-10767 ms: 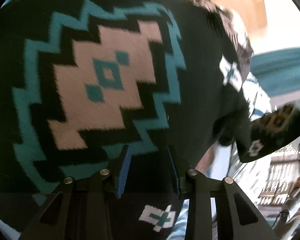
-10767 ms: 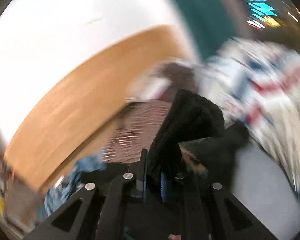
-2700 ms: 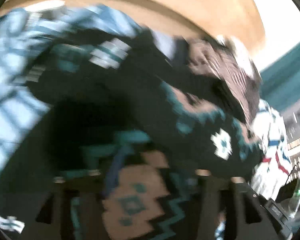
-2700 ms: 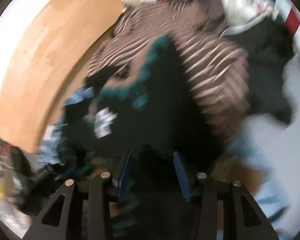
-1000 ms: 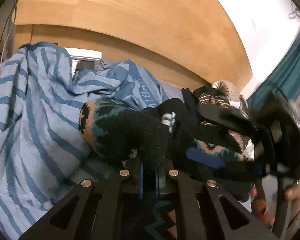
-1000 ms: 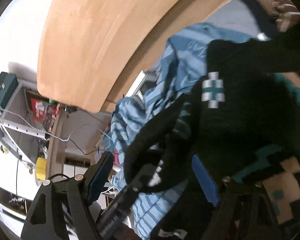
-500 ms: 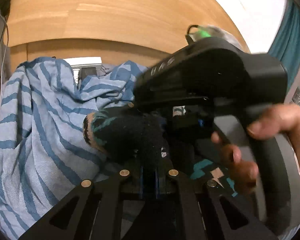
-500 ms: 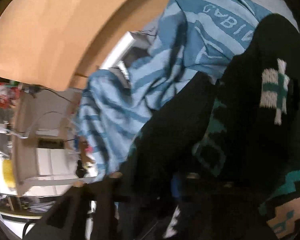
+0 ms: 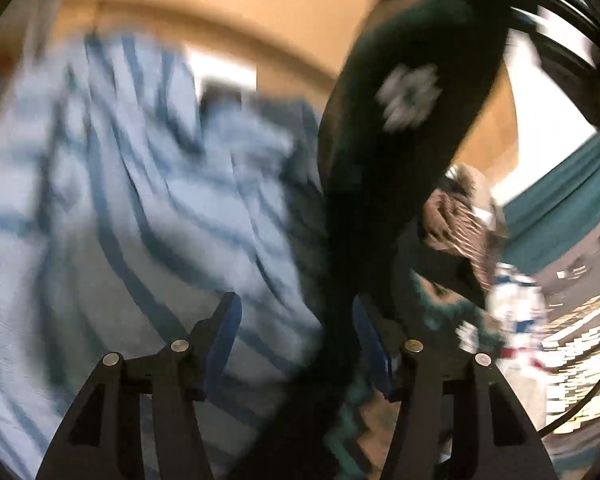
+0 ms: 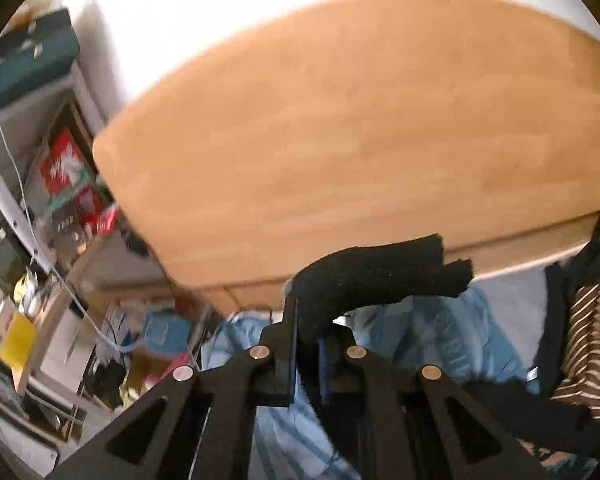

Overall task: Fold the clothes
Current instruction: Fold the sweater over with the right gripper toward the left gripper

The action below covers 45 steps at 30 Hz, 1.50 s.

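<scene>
The right gripper [image 10: 308, 344] was pinched tight on a black edge of the patterned sweater [image 10: 380, 276], the knit curling up out of its blue pads in front of the wooden headboard [image 10: 360, 140]. The left gripper [image 9: 298, 336] had just been opening: its blue pads stood apart, with the dark sweater [image 9: 400, 140] hanging stretched upward past the right-hand pad; blur hid whether it touched. A white cross motif showed on the raised sleeve. Beneath both lay the blue striped cloth [image 9: 100, 200] spread over the bed, with a brown striped garment [image 10: 592, 340] near the bed's right side. Cluttered shelves [image 10: 60, 200] stood left of the headboard.
</scene>
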Each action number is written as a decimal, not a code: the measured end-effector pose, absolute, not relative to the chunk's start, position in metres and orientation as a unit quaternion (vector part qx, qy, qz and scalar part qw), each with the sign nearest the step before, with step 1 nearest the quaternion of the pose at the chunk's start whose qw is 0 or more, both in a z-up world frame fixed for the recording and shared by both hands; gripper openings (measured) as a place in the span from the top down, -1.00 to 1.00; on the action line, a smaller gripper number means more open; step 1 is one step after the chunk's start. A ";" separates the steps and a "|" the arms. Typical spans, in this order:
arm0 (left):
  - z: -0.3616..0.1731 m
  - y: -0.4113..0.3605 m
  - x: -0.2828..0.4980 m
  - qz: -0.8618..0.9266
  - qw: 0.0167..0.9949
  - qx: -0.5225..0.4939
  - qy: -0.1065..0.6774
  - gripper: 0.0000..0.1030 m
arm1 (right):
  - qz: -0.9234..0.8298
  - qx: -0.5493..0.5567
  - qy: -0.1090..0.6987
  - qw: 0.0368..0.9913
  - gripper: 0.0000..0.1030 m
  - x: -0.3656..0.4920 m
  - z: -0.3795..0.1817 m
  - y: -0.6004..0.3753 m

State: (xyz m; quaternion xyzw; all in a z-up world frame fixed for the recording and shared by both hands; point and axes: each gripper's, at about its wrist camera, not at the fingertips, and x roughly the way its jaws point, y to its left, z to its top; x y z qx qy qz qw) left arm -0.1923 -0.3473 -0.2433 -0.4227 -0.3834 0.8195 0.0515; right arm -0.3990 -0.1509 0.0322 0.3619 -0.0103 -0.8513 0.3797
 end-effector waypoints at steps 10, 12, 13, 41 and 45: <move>-0.265 -0.325 -0.204 0.792 0.056 -0.497 -0.349 -0.14 | -0.914 0.379 -0.042 0.138 0.82 -0.406 -0.010 0.010; -0.268 -0.318 -0.206 0.789 0.061 -0.508 -0.340 -0.14 | -0.904 0.411 -0.045 0.103 0.82 -0.403 -0.037 0.053; -0.271 -0.314 -0.208 0.786 0.063 -0.514 -0.338 -0.14 | -0.898 0.428 -0.048 0.090 0.82 -0.401 -0.050 0.076; -0.281 -0.286 -0.206 0.787 0.085 -0.528 -0.307 0.74 | -0.723 0.629 -0.031 0.284 0.42 -0.377 -0.196 -0.071; -0.263 -0.292 -0.201 0.814 0.077 -0.494 -0.296 0.75 | -0.746 0.578 -0.051 0.325 0.64 -0.384 -0.177 -0.073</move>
